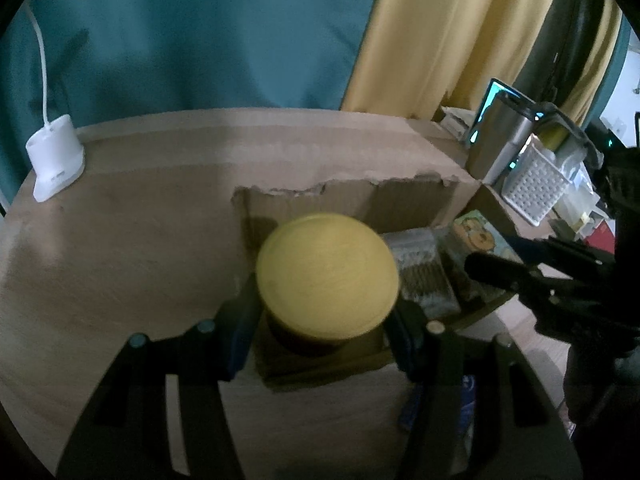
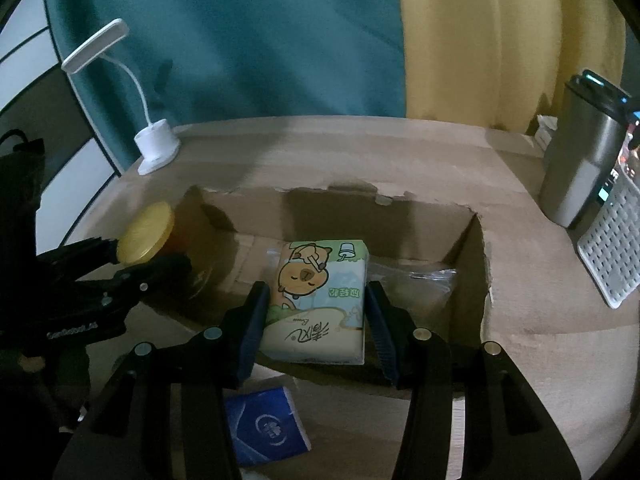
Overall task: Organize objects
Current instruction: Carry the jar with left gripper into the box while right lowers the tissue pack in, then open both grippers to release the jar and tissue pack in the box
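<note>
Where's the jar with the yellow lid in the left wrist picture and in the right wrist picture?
Left wrist view: the yellow-lidded jar fills the centre, gripped by the left tool over the cardboard box.
Right wrist view: the same jar sits at mid-left, by the box's left end, in the left tool.
Shared landmark: the white desk lamp base on the table's far left.

Dim room, low light. Pale wood tabletop (image 2: 360, 148) with a rounded far edge. Behind it hangs a teal curtain (image 2: 248, 40), with a yellow curtain (image 2: 480, 40) beside it on the right. White gooseneck desk lamp (image 2: 156, 148) stands at the tabletop's far left corner, head unlit. White wall panels (image 2: 24, 40) at far left.
</note>
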